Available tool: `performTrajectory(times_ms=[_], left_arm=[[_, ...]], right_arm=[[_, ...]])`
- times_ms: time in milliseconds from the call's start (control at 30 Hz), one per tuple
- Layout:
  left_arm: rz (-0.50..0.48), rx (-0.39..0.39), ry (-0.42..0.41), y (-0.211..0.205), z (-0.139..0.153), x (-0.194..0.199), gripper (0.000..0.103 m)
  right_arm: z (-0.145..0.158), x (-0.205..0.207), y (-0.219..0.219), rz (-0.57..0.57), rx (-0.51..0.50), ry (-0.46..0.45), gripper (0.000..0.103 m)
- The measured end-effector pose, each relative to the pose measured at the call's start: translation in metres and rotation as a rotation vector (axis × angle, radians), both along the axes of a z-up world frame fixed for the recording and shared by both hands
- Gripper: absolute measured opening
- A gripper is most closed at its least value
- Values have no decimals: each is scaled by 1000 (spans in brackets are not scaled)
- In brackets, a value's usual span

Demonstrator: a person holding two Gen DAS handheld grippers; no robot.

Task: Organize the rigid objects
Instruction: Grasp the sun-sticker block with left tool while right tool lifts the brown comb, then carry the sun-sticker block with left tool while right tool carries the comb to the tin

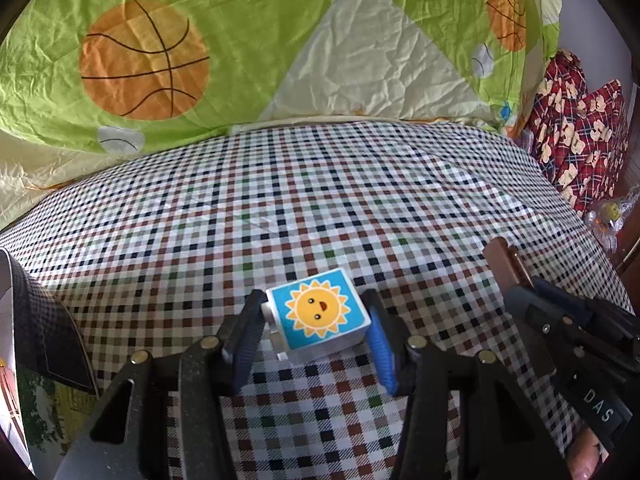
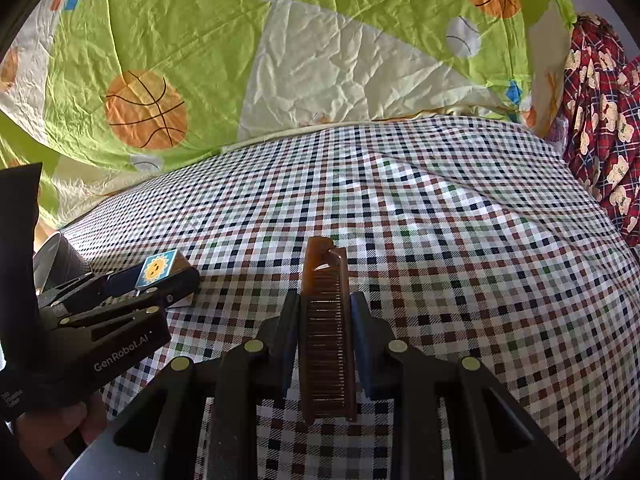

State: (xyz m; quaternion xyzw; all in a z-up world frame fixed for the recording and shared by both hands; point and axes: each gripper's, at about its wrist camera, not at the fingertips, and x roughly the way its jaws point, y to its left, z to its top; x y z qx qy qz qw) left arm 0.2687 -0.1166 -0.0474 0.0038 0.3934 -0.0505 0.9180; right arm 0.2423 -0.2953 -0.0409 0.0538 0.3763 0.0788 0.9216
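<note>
Left gripper (image 1: 316,320) is down at the checked bedsheet (image 1: 360,200), and between its black fingers sits a small white plastic cube with a blue face and a smiling orange sun (image 1: 318,314). The two pads bracket the cube's sides, narrowed right in; the right blue pad looks to be against it, though on the left side I can't quite tell whether the pad touches or stands a hair off. The cube rests tilted on the sheet, sun face up towards the camera.

Over on the right, the right gripper (image 2: 325,320) is clamped tight on a brown translucent plastic comb (image 2: 326,320), gripped across its flat sides, its end poking forward past the fingertips above the sheet. From that view the left gripper (image 2: 160,280) shows at the left edge with the cube's sun face peeking over its fingers.

Behind the sheet lies a crumpled green and cream quilt printed with basketballs (image 1: 240,40), and a red plaid fabric with bear prints (image 1: 576,136) lies at the far right.
</note>
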Motion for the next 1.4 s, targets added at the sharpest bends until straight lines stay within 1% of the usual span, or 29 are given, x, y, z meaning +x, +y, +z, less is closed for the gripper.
performTrajectory(times_ms=[333, 433, 700, 900, 1400], left_arm=[[78, 8, -212, 17, 25, -36, 49], [93, 6, -252, 22, 28, -47, 49], [112, 12, -303, 29, 35, -67, 49], [133, 26, -370, 35, 40, -88, 49], [154, 24, -449, 48, 45, -124, 49]], right_arm=[[20, -24, 2, 6, -2, -167, 28], [24, -30, 5, 14, -7, -206, 28], [33, -46, 18, 14, -61, -300, 28], [36, -59, 32, 39, -95, -356, 28], [38, -86, 48, 50, -48, -408, 28]])
